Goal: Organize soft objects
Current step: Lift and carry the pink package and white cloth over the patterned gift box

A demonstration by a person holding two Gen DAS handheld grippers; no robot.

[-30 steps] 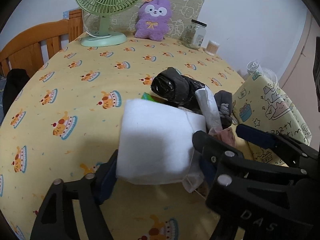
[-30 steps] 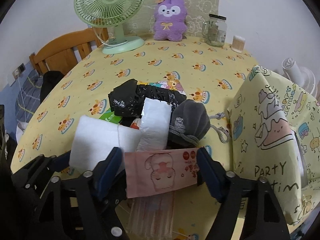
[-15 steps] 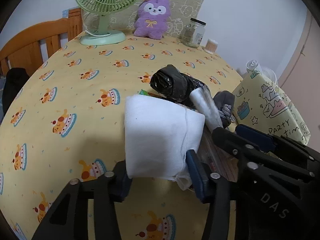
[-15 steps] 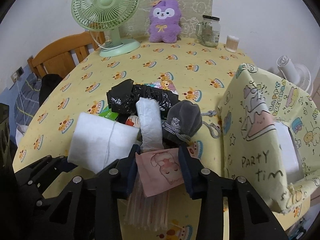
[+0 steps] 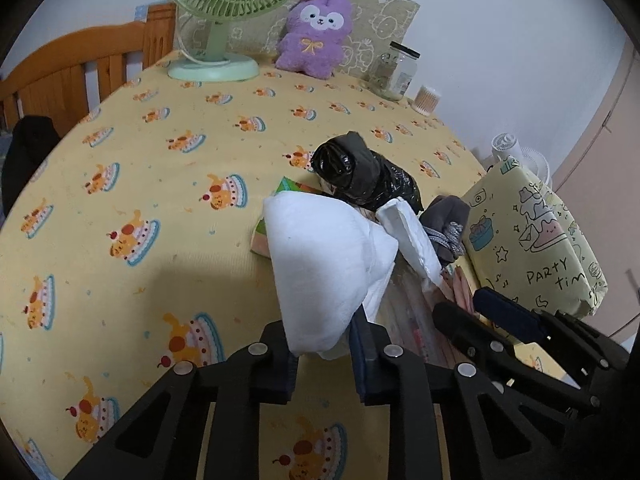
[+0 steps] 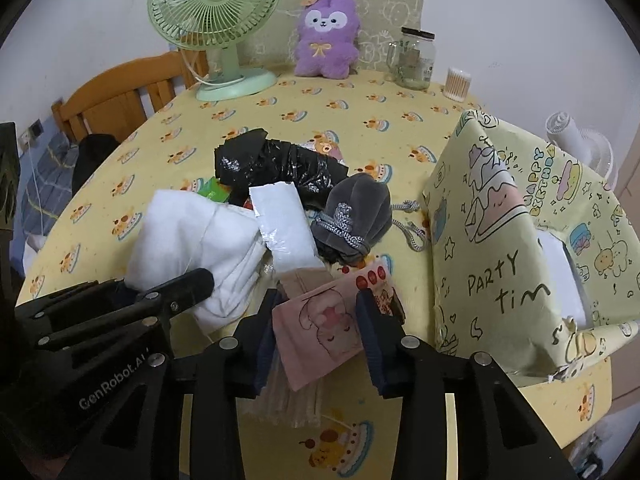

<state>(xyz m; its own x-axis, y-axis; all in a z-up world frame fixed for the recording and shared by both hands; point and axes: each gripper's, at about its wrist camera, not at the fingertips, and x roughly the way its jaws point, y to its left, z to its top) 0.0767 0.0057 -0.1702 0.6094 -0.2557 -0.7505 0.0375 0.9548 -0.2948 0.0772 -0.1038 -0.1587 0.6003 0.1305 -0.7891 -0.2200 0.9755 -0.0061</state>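
On the yellow cake-print tablecloth (image 5: 152, 184) lies a pile of soft items. My left gripper (image 5: 322, 346) has its jaws closing, and the pads pinch the bunched near corner of a white folded cloth (image 5: 324, 264). My right gripper (image 6: 317, 322) is closing too, its pads pressing the sides of a pink packet (image 6: 320, 330) that buckles between them. Behind these lie a white plastic packet (image 6: 284, 224), a grey drawstring pouch (image 6: 354, 212) and a black plastic bag roll (image 6: 272, 164). A green packet (image 6: 216, 190) is partly hidden under the cloth.
A yellow "party time" gift box (image 6: 512, 232) stands open at the right. At the table's far edge are a green fan (image 6: 216, 12), a purple plush (image 6: 326, 36), a glass jar (image 6: 414, 60) and a cotton-swab tub (image 6: 458, 84). A wooden chair (image 6: 120, 96) stands at the left.
Both pairs of jaws came together from wide apart. The left now bunches the white cloth's corner, and the right squeezes the pink packet, which has buckled.
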